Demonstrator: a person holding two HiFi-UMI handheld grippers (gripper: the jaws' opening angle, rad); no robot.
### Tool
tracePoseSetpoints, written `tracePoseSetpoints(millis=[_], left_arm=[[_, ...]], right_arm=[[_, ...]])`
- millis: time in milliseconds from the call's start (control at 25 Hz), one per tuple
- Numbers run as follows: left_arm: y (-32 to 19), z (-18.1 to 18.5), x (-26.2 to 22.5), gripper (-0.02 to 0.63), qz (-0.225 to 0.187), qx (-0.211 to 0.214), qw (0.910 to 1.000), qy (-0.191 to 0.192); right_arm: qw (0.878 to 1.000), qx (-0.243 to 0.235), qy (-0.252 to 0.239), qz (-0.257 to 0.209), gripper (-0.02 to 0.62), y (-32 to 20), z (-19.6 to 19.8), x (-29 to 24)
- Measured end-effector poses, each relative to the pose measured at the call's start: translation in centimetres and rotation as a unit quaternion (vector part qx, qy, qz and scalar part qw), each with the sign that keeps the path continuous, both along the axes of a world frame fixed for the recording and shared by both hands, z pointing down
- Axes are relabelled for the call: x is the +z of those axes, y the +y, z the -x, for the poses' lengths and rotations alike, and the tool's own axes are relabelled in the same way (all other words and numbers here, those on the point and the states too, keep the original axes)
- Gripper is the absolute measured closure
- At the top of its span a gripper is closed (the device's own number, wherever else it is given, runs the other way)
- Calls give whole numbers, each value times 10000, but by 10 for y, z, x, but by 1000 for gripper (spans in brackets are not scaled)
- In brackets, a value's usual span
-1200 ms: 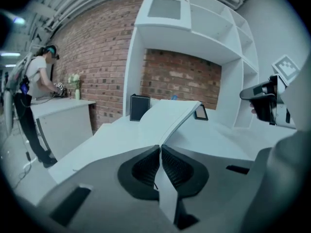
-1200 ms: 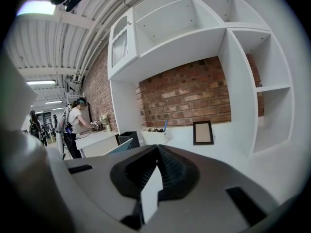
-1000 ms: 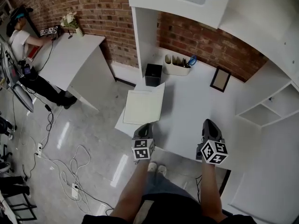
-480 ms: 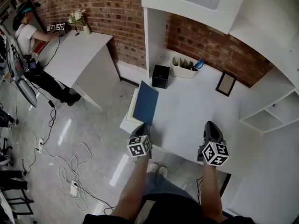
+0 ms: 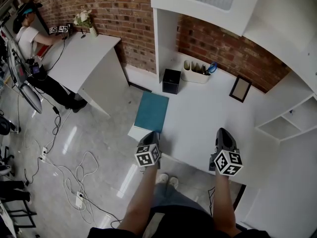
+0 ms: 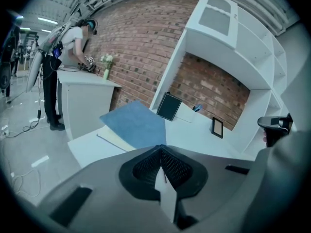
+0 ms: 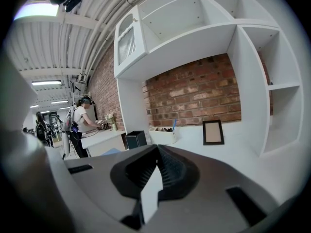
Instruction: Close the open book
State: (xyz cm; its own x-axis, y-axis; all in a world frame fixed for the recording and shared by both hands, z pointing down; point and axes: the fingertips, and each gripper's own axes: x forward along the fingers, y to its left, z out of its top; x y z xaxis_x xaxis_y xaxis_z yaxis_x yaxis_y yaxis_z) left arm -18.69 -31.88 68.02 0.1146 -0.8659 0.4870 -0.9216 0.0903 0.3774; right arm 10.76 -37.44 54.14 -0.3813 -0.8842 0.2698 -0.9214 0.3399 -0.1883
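The book (image 5: 152, 112) lies on the left end of the white desk (image 5: 208, 118) with its blue cover facing up. In the left gripper view the blue cover (image 6: 136, 125) rests over the cream pages (image 6: 112, 140), whose edge shows beneath it. My left gripper (image 5: 152, 135) is just in front of the book's near edge, apart from it, jaws shut and empty (image 6: 162, 148). My right gripper (image 5: 223, 132) hovers over the desk's front edge further right, also shut with nothing between its jaws (image 7: 156, 147).
A black box (image 5: 171, 81), a white organizer with pens (image 5: 197, 73) and a small picture frame (image 5: 240, 89) stand at the back of the desk. White shelves (image 5: 282, 118) rise at the right. A person (image 5: 29, 33) works at another desk; cables (image 5: 74, 177) lie on the floor.
The book went from lying open with white pages showing, through its cover standing on edge, to lying closed with the blue cover up. The left gripper shifted slightly; the right stayed put.
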Motion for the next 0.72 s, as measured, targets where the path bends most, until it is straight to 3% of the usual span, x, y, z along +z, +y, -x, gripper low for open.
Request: tracePoseSetpoints(millis=[160,320,560,720], left_arm=[[-10,-4,-26,597,-356,204,9990,-197],[-29,-11,-70,597,-878,558,9924,-654],[-56,-32,-156,597,-1759,1170,9665,-1457],[-68,-51,-209,597,-2231,1411,9512,-1595]], right_arm=[[9999,37,-78,-69,597,1,0,-4],[9995,122,-186,-212,597,0,-2,-14],[9972,336,-362,-567,597,-2,-14,-43],[9942,434,-378,-904,597,-1,-24,-70]])
